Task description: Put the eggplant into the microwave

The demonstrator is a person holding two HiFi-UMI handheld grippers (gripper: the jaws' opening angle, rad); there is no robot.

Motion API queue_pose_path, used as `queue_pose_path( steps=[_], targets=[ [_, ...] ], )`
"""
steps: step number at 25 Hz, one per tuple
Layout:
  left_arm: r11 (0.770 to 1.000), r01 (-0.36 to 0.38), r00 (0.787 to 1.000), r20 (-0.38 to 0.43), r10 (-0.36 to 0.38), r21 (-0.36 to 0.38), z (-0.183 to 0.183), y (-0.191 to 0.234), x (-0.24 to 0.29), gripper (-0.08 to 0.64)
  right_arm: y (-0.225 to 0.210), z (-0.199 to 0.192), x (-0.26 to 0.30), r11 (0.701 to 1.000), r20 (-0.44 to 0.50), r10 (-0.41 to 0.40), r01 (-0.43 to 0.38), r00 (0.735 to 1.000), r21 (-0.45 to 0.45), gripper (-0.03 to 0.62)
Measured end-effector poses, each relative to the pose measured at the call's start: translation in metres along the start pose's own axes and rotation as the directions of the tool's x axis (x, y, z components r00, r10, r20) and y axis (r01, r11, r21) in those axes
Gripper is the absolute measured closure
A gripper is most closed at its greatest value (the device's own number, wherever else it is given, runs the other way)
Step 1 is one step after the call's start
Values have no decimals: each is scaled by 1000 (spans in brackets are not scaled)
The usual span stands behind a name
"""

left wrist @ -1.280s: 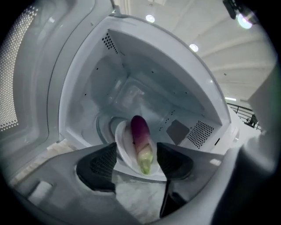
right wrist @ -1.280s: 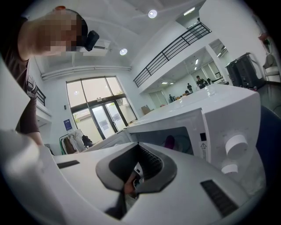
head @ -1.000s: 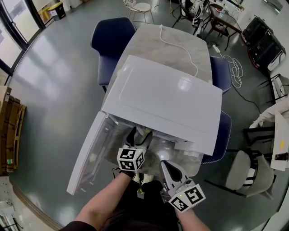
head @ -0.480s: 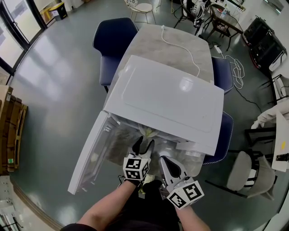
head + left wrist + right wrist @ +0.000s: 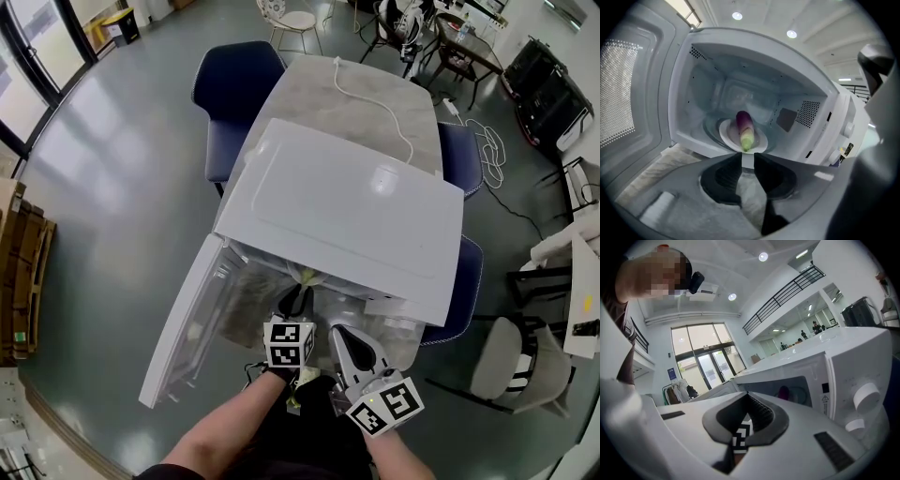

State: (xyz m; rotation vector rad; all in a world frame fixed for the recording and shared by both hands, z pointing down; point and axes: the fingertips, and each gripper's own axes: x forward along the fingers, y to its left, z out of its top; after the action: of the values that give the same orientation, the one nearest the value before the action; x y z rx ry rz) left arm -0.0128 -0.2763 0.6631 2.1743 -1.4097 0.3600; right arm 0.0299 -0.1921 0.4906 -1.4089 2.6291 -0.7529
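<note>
The grey floor (image 5: 112, 169) filled most of the head view. On it stood a long bench (image 5: 375, 80) with a pale stone-like top, and dark blue chairs (image 5: 234, 80) were at its sides. A white microwave (image 5: 347, 202) stood on the near end of the bench and covered most of its width. A white cable (image 5: 375, 94) ran over the bare far part of the bench. The microwave door (image 5: 187, 319) was swung fully open to the left, so the white chamber was open toward the person. On the right of the front there were two round white knobs (image 5: 867, 397).

The left gripper (image 5: 747, 160) was held just in front of the open chamber and pointed into it, a little downward. Its dark jaws were closing. Only a narrow gap was between them and nothing was in that gap. The right gripper (image 5: 748, 397) was beside it to the right, in front of the knob panel. Its jaws were together at the tips and held nothing.

A round white plate (image 5: 726, 136) lay in the middle of the chamber floor. The eggplant (image 5: 744, 129) lay on this plate, inside the microwave and apart from both grippers. It was short and rounded. Its far end was dark purple, and the colour faded to pale yellow-green at the near end, which pointed to the left gripper.
</note>
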Motion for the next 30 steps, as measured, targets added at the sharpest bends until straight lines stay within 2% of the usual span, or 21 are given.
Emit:
queue_pose_path(
  steps=[5,6,9,23,30],
  targets=[
    [1000,0,1000,10,-1,30,12,2,10,478,-4,-2,-1,1000,-2,-6,6,1000,3,591],
    [999,-3,1000,8,3,36,14,2,12,521,-5,-3,-1,1000,-1,-7,7,1000,4,591],
    [999,-12,1000,-10,13,44,16,5,19,552,-6,-3,-2,1000,0,-9,9,1000,6,591],
    [999,-16,1000,-7,16,37,30,11,42,552,-16,2,-5,1000,6,-26,26,1000,9,591],
    [999,24,998,54,-25,21,38,11,34,552,-16,4,-7,1000,5,-2,2,1000,23,591]
  ],
)
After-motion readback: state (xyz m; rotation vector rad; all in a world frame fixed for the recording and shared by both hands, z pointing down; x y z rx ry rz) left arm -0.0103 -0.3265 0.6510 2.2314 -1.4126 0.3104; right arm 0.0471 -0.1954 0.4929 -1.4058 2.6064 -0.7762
